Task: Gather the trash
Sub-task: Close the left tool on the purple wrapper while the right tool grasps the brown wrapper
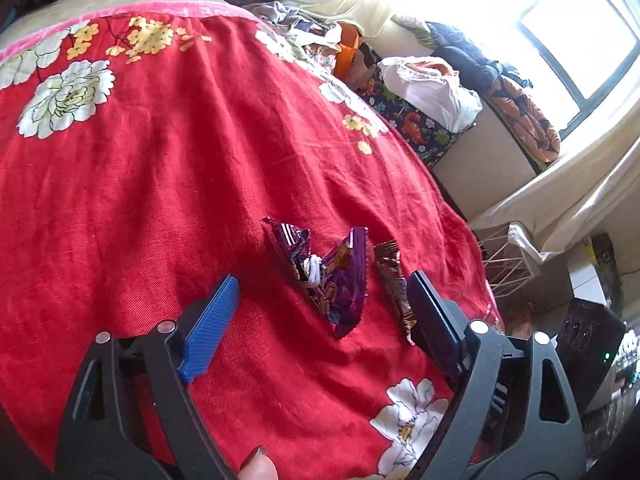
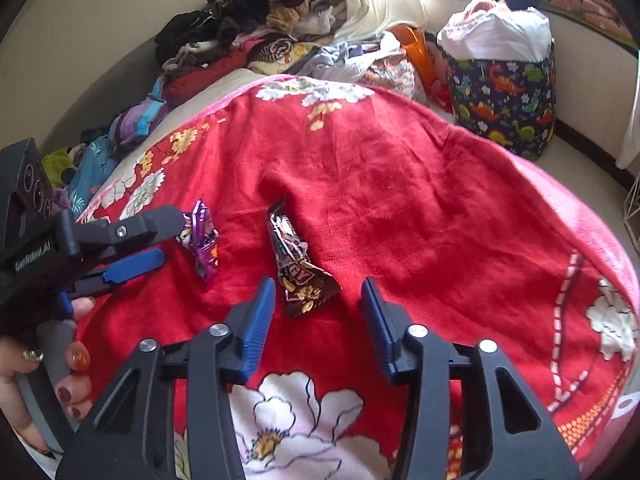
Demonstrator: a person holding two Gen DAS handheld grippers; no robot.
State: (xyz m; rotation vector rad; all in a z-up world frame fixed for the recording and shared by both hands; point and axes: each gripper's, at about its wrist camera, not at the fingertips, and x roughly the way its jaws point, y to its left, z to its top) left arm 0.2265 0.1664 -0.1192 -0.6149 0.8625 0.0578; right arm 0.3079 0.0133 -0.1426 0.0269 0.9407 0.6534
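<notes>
A crumpled purple snack wrapper (image 1: 332, 276) lies on the red flowered blanket (image 1: 160, 184); it also shows in the right wrist view (image 2: 202, 240). A brown snack wrapper (image 2: 296, 268) lies beside it, and shows in the left wrist view (image 1: 394, 280) partly behind one finger. My left gripper (image 1: 324, 292) is open, just short of the purple wrapper; it also shows in the right wrist view (image 2: 172, 236), touching or nearly touching that wrapper. My right gripper (image 2: 318, 300) is open, its tips on either side of the brown wrapper's near end.
A dinosaur-print fabric bin (image 2: 504, 108) full of laundry stands past the bed's far right. Piled clothes (image 2: 256, 28) lie at the head of the bed. A white wire basket (image 1: 508, 256) stands off the bed's right edge.
</notes>
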